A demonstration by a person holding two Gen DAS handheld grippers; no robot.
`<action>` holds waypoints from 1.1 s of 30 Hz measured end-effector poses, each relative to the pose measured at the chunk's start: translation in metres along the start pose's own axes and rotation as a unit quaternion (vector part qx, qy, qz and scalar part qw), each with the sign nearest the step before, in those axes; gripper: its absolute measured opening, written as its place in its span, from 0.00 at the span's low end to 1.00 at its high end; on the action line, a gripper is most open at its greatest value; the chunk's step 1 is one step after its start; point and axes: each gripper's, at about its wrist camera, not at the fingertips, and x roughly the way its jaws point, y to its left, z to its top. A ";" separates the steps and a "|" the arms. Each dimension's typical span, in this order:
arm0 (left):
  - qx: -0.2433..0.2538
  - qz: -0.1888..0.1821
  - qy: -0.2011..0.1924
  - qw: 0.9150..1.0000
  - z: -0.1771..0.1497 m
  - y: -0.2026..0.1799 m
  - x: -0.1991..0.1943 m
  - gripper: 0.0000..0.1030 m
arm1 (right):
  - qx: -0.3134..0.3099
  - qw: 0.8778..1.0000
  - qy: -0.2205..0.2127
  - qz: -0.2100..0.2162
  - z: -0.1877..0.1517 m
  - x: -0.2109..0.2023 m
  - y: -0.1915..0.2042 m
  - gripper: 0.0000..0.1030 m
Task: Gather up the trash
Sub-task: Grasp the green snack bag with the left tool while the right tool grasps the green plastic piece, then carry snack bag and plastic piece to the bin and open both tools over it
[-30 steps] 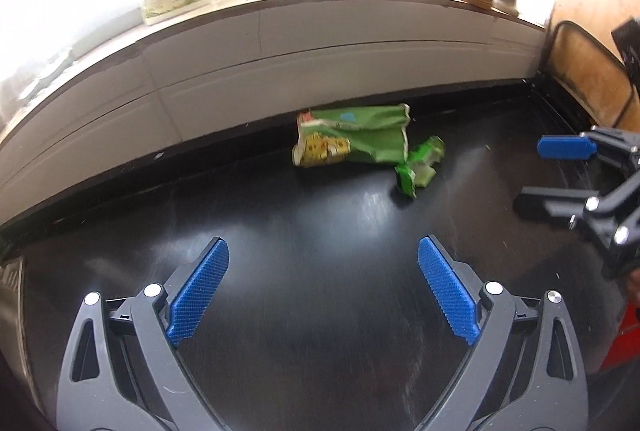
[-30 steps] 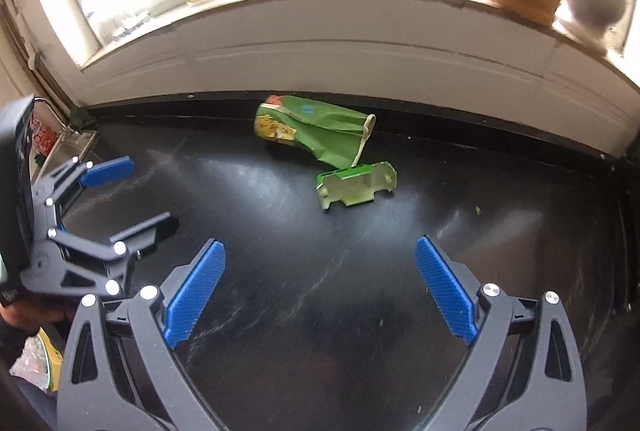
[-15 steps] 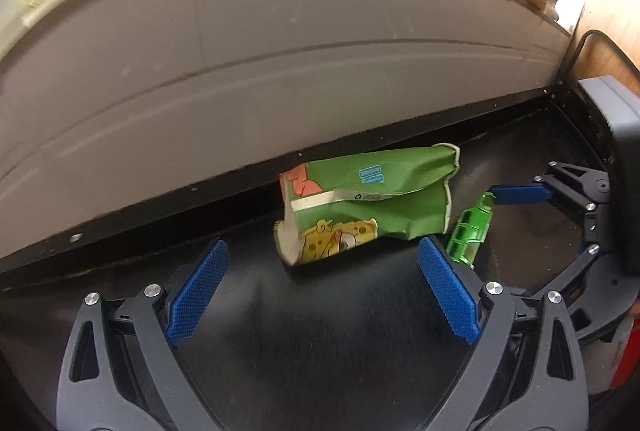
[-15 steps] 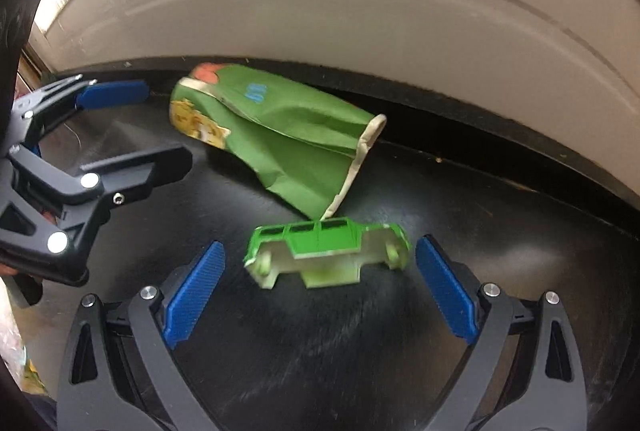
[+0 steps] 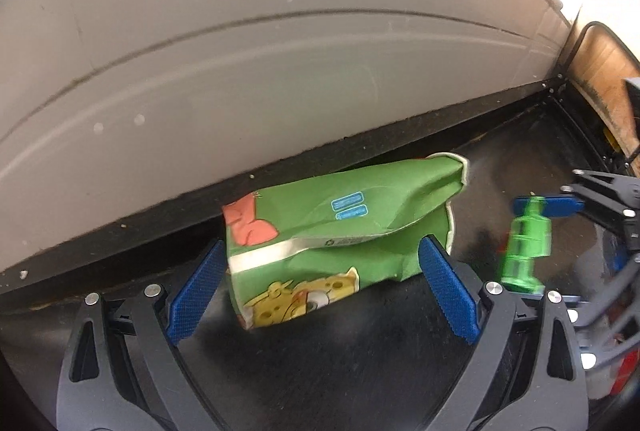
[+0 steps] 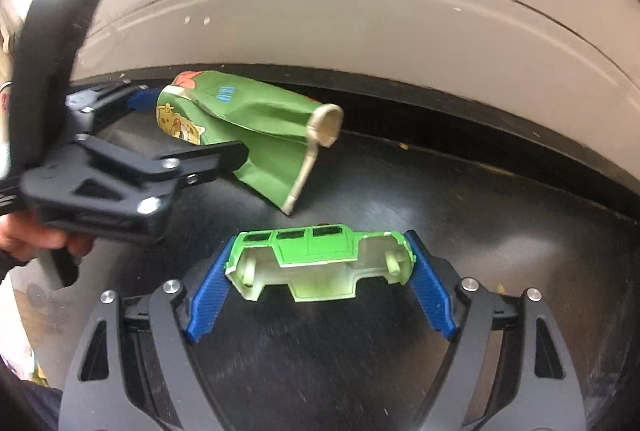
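Note:
A crumpled green snack bag [image 5: 340, 227] lies on the black counter [image 5: 340, 375] close to the wall. My left gripper [image 5: 322, 291] is open and straddles it, one blue pad off each end with no contact. In the right wrist view the same bag [image 6: 256, 127] lies between the left gripper's [image 6: 194, 123] black fingers. A green toy car shell [image 6: 320, 263] lies on its side between my right gripper's [image 6: 320, 271] pads. The jaws are closing and both pads touch its ends. The left wrist view shows the shell [image 5: 524, 251] blurred at the right.
A white panelled wall [image 5: 280, 71] with a black strip along its foot runs right behind the bag. A wooden board [image 5: 600, 71] and a black cable stand at the right corner. A person's hand [image 6: 36, 239] holds the left gripper's handle.
Both grippers came down and forward to the wall. The left one now straddles the bag. The right jaws narrowed onto the toy car shell's ends.

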 end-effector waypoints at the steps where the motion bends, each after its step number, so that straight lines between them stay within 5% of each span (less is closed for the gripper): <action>1: -0.003 0.004 -0.001 1.000 0.000 0.000 0.001 0.82 | 0.006 1.000 0.000 -0.001 -0.002 -0.003 -0.003 0.77; 5: -0.029 0.008 -0.012 0.999 0.000 0.000 -0.009 0.62 | 0.018 1.000 -0.003 -0.004 -0.008 -0.014 -0.011 0.77; 10: -0.046 -0.001 -0.007 0.999 -0.011 -0.010 -0.031 0.52 | 0.023 1.000 -0.014 -0.003 -0.020 -0.034 -0.008 0.77; 18: -0.062 0.016 -0.013 0.998 -0.054 -0.029 -0.093 0.52 | 0.019 0.999 -0.038 -0.005 -0.040 -0.079 -0.001 0.77; 33: -0.139 0.122 -0.034 0.982 -0.158 -0.031 -0.221 0.52 | -0.065 0.996 -0.050 0.028 -0.083 -0.127 0.076 0.77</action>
